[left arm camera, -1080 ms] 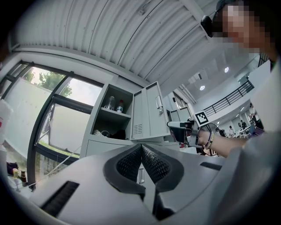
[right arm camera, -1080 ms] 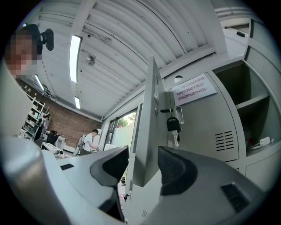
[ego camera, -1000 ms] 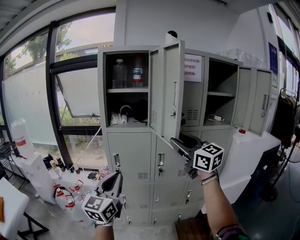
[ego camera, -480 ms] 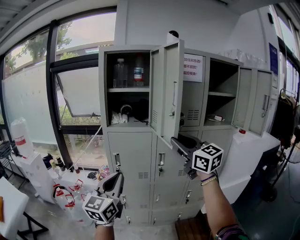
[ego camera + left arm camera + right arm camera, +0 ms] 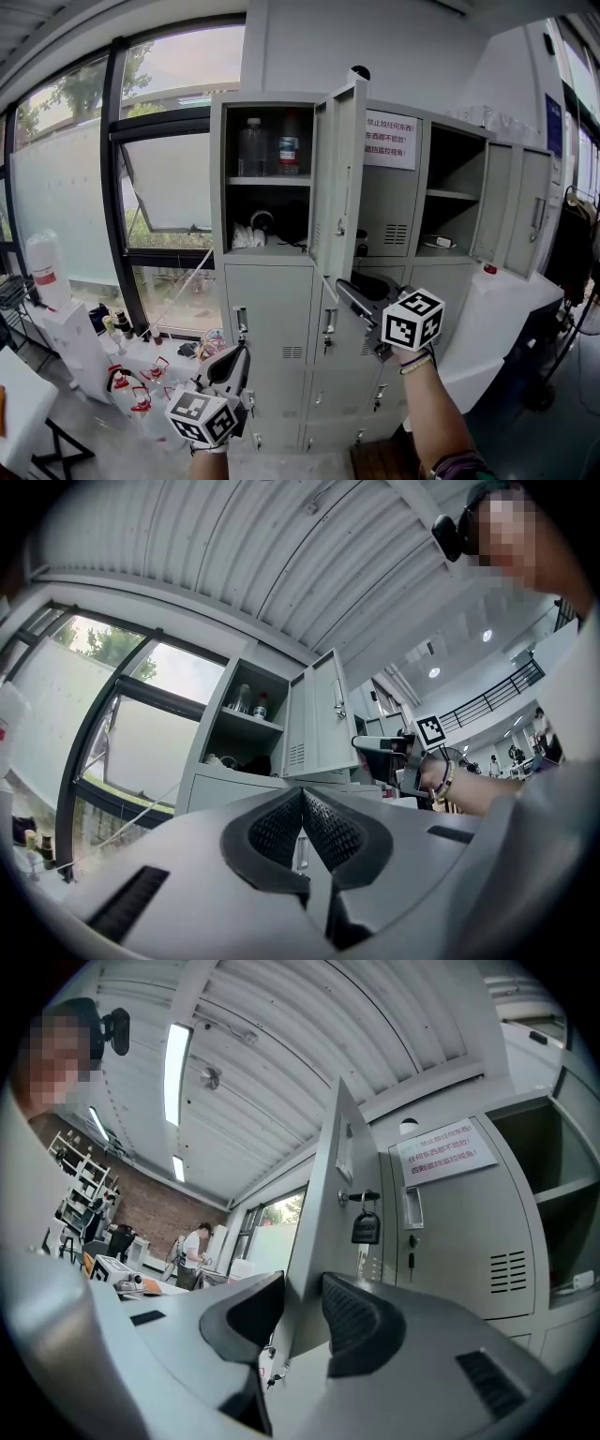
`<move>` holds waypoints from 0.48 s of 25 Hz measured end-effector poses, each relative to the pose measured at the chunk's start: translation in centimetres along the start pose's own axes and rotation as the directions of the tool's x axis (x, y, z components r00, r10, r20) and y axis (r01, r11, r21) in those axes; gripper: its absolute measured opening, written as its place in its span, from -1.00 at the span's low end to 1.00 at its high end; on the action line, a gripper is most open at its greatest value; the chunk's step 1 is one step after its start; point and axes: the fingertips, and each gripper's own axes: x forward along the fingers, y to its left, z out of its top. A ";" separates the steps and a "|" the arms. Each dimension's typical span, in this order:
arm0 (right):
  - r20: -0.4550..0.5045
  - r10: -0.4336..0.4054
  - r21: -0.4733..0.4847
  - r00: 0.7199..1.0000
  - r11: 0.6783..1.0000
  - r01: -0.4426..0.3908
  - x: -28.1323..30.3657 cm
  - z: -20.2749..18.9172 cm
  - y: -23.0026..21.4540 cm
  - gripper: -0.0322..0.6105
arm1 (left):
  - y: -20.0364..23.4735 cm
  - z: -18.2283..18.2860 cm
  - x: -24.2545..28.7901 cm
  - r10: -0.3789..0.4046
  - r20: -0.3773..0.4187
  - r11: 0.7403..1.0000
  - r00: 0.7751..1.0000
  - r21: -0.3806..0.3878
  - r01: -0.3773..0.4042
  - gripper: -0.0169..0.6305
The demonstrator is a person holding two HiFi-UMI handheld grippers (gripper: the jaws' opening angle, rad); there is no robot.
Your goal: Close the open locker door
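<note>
**A:** Head view first: locker door (image 5: 342,183) stands ajar on the lockers' (image 5: 272,309) upper row. Right tongs (image 5: 343,284) meet its lower edge. Left tongs (image 5: 236,354) hang low, well apart from it.

**B:** Left gripper view?

**A:** Pads (image 5: 330,829) pressed together, nothing between.

**B:** Right gripper view?

**A:** Only here: door edge clamped between the jaws, which just eased slightly wider. A tag (image 5: 365,1227) hangs from the lock.

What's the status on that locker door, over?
Left claw shut, empty, low. Right claw gripping locker door bottom edge, jaws just eased wider. Door open, nothing blocking its swing.
</note>
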 end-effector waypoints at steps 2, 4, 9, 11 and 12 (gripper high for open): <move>-0.004 0.013 -0.008 1.000 1.000 -0.013 0.5 0.1 0.6 -0.47 | 0.2 0.0 -0.1 0.000 0.001 1.000 1.000 -0.007 0.000 -0.88; -0.006 0.025 -0.018 1.000 1.000 -0.025 1.2 0.1 1.2 -0.47 | 0.5 0.1 -0.2 0.000 0.006 1.000 1.000 -0.006 0.000 -0.89; 0.007 0.031 -0.031 0.999 0.999 -0.031 2.6 0.2 2.7 -0.46 | 1.7 0.6 -0.4 0.005 0.003 1.000 1.000 0.015 -0.005 -0.88; 0.013 0.038 -0.038 0.999 0.999 -0.037 3.2 0.1 3.3 -0.46 | 2.5 0.7 -0.5 0.013 0.002 1.000 1.000 0.017 -0.013 -0.89; 0.016 0.046 -0.042 0.999 0.998 -0.045 3.6 0.0 3.7 -0.46 | 2.9 0.7 -0.6 0.018 0.002 1.000 1.000 0.018 -0.018 -0.88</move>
